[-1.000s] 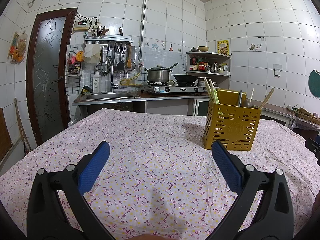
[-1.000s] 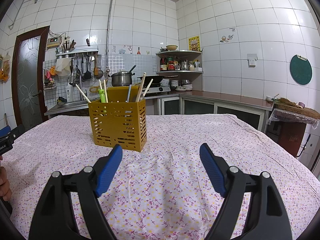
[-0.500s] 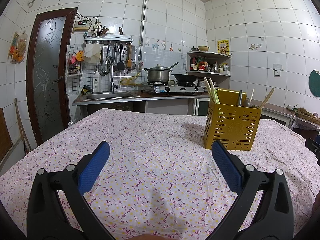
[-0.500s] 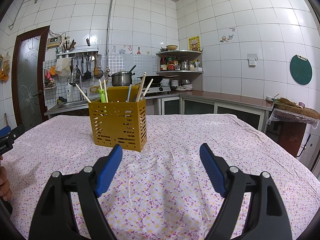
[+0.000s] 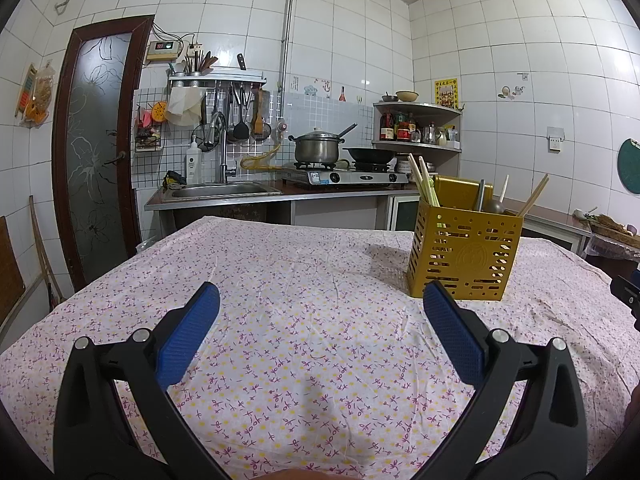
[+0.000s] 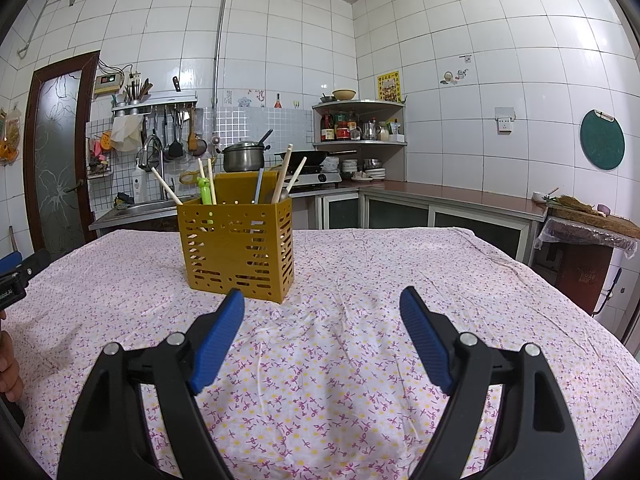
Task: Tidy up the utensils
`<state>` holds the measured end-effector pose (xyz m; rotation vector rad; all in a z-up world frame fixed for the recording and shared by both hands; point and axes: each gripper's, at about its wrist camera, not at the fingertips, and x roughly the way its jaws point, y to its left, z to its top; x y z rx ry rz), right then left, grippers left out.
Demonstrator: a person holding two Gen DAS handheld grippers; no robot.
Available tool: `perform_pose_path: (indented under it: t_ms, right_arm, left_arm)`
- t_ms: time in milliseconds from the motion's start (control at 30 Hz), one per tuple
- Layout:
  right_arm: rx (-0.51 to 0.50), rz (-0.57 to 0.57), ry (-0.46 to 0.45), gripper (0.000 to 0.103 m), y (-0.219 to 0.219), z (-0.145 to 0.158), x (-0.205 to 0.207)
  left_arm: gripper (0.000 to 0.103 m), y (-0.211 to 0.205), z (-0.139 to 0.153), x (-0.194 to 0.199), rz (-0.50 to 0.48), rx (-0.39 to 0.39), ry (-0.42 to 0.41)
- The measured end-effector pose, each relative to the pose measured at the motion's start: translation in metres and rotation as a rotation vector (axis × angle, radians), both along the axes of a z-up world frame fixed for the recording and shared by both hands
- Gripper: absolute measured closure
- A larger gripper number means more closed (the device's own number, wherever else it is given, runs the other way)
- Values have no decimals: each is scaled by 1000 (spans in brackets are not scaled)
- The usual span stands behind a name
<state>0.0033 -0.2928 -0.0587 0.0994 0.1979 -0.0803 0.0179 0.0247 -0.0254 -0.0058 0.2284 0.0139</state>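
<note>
Nothing has shifted since the earlier frames: both our grippers sit exactly where they were, and the holder has not budged. We have the left gripper (image 5: 320, 300) hovering low over the floral tablecloth (image 5: 304, 280), jaws spread wide, blue pads (image 5: 188, 332) clear of everything, nothing between them. Same story on the other side: the right gripper (image 6: 322, 300) is released, jaws well apart, only patterned cloth showing in the gap.

Now the thing we care about, the yellow utensil holder (image 6: 238, 248). It stands upright on the cloth, ahead of the right gripper and a little to its left, just beyond the tip of the left-hand pad. From the left wrist view the same holder (image 5: 464, 258) sits off to the right, just behind that gripper's right pad, apart from it. Wooden chopsticks (image 6: 285, 176) lean out of the top, a green-handled piece (image 6: 206, 194) stands among them, and a dark ladle bowl (image 5: 494, 207) pokes up near the back; which compartment each sits in we cannot tell.

At the left edge of the right wrist view we catch a sliver of the left gripper and part of a hand (image 6: 8, 368). Behind the table run the sink (image 5: 224, 190), the stove with its steel pot (image 5: 318, 148) and a wok (image 5: 368, 154).
</note>
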Motion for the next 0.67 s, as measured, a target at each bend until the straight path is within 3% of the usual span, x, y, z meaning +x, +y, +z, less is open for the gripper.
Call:
perform_pose_path:
  t_ms: [667]
  right_arm:
    - [1, 0, 1, 24, 0, 0, 0]
  left_arm:
    - [5, -1, 0, 0, -5, -3, 4]
